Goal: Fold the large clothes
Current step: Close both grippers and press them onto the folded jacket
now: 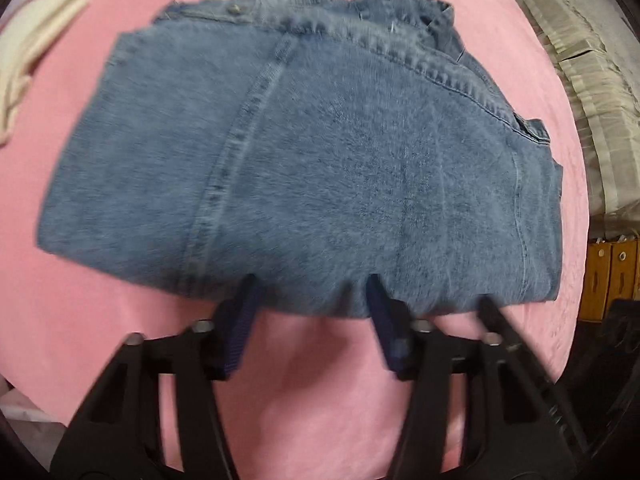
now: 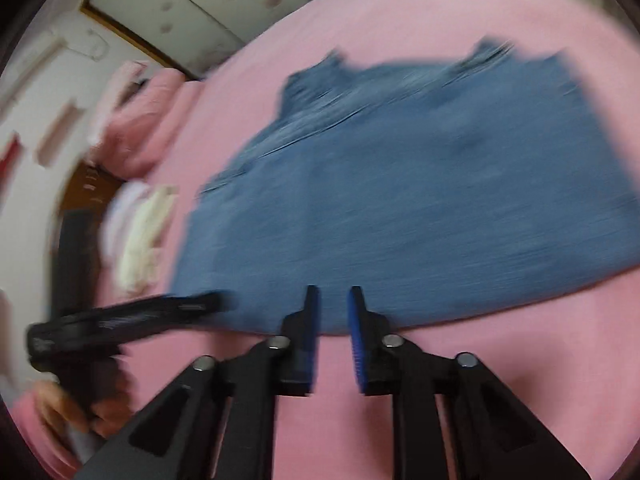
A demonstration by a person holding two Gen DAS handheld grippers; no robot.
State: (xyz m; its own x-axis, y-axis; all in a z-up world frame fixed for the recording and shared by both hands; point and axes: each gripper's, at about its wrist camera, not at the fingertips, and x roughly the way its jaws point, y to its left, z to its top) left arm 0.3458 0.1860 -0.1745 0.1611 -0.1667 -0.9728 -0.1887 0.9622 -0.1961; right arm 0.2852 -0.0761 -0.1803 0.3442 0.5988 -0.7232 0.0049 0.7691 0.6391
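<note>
Jeans, blue denim, folded (image 1: 304,168), lie crosswise on our pink bed sheet (image 1: 312,380); left gripper (image 1: 310,294), half-open, straddles their near fold; right gripper (image 2: 334,300) narrow, empty.

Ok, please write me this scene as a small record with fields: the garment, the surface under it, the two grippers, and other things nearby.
garment: folded blue jeans, lying flat in a compact stack
surface: pink sheet under the jeans
left gripper: jaws apart, fingertips at the near folded edge of the jeans; grip not clear
right gripper: narrow gap between the pads, nothing between them, at the near edge of the jeans
nearby: cream cloth on the sheet, apart from the jeans
image quality: right wrist view is blurred
</note>
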